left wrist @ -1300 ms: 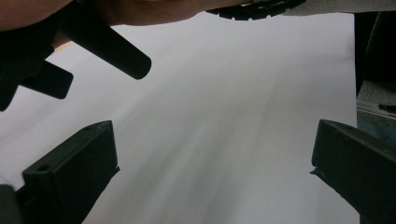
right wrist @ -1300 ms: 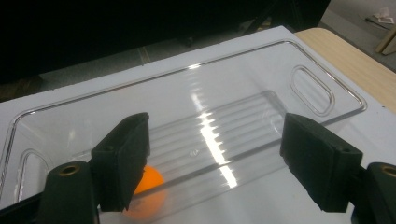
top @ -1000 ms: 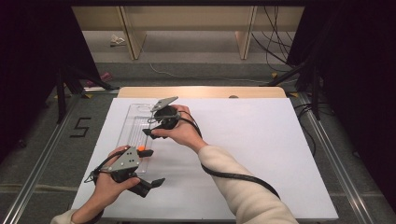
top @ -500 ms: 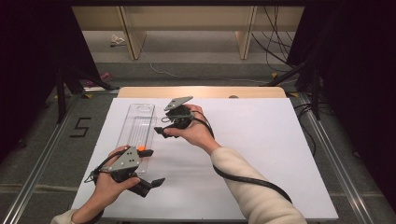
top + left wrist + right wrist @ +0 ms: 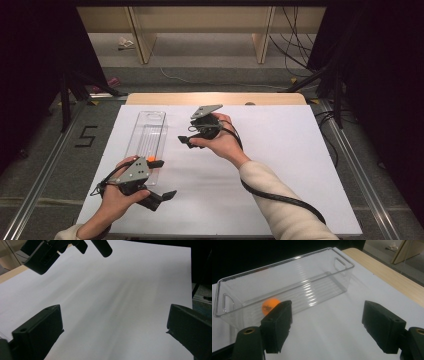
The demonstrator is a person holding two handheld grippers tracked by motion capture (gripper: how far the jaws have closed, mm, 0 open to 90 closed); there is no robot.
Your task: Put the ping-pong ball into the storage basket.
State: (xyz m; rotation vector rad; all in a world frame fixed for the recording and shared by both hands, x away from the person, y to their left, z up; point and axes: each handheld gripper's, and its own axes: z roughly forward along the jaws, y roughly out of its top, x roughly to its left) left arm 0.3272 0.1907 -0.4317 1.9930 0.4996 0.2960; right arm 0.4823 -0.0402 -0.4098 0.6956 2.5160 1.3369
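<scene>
Two grippers: you have one in each hand over the white sheet [image 5: 280, 150] that covers the table.
Left gripper [image 5: 167, 195]: at the near left, by the near end of the clear bin; your hand grips its body from below, jaws point right along the sheet.
Left jaws: spread wide in the left gripper view, bare white sheet between them, nothing held.
Right gripper [image 5: 186, 141]: raised over the middle of the sheet, just right of the bin, jaws aimed left toward it.
Right jaws: wide apart in the right gripper view, nothing between the pads, no contact with the bin.
Clear bin [image 5: 287, 272]: long transparent tray with cut-out handles at both ends; lies on the left part of the sheet, long axis running near to far.
Orange ball [image 5: 270, 306]: inside the bin, on its floor at the near end; in the high view it shows as an orange spot [image 5: 151, 159] right beside your left gripper's grey plate.
Ball vs right gripper: apart, the bin wall stands between them.
Table edge [image 5: 215, 98]: bare wood strip at the far side, beyond the sheet.
Cable [image 5: 280, 197]: the right gripper's, trails along your right sleeve.
</scene>
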